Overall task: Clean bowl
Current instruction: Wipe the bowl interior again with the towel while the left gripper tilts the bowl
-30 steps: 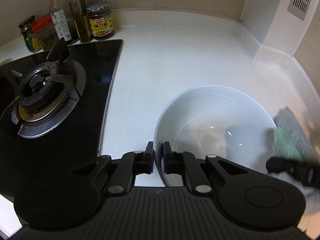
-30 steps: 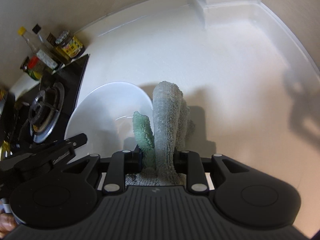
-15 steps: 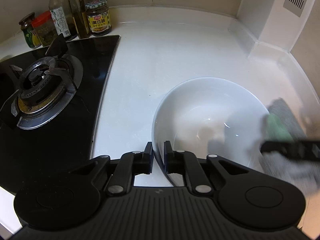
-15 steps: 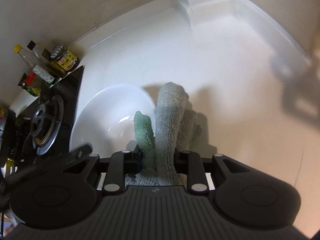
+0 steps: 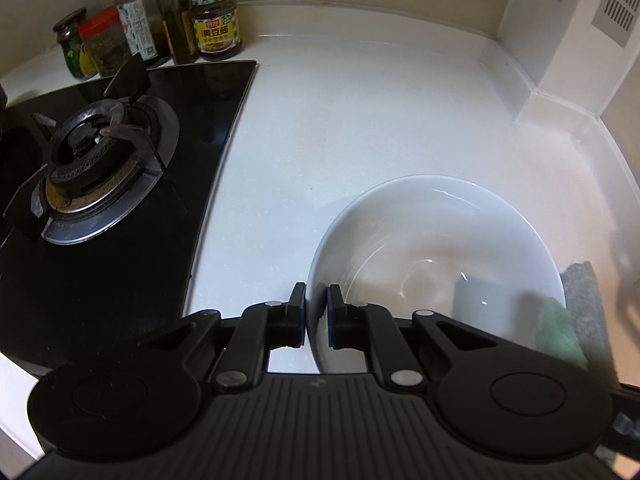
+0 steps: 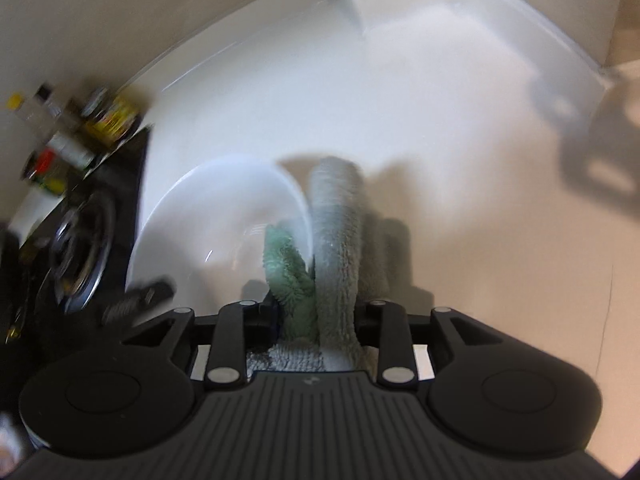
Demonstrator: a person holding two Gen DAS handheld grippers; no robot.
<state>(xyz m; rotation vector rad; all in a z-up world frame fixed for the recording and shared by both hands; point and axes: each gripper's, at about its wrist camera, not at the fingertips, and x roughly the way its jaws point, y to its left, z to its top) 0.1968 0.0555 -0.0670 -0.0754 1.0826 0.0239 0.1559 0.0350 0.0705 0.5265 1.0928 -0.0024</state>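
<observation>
A white bowl (image 5: pixel 432 248) stands on the white counter. My left gripper (image 5: pixel 317 312) is shut on the bowl's near left rim, one jaw inside and one outside. My right gripper (image 6: pixel 316 316) is shut on a folded grey and green cloth (image 6: pixel 332 240). The cloth straddles the bowl's (image 6: pixel 216 220) right rim, green fold inside, grey fold outside. The cloth also shows in the left wrist view (image 5: pixel 568 320) at the bowl's right edge. The right wrist view is blurred.
A black gas hob (image 5: pixel 100 168) with a burner lies left of the bowl. Several jars and bottles (image 5: pixel 168 28) stand at the back left against the wall. A white boxed corner (image 5: pixel 560 40) and wall bound the counter at the back right.
The right gripper has brought the cloth from beside the bowl onto its right rim. The left gripper still holds the rim and has shifted a little.
</observation>
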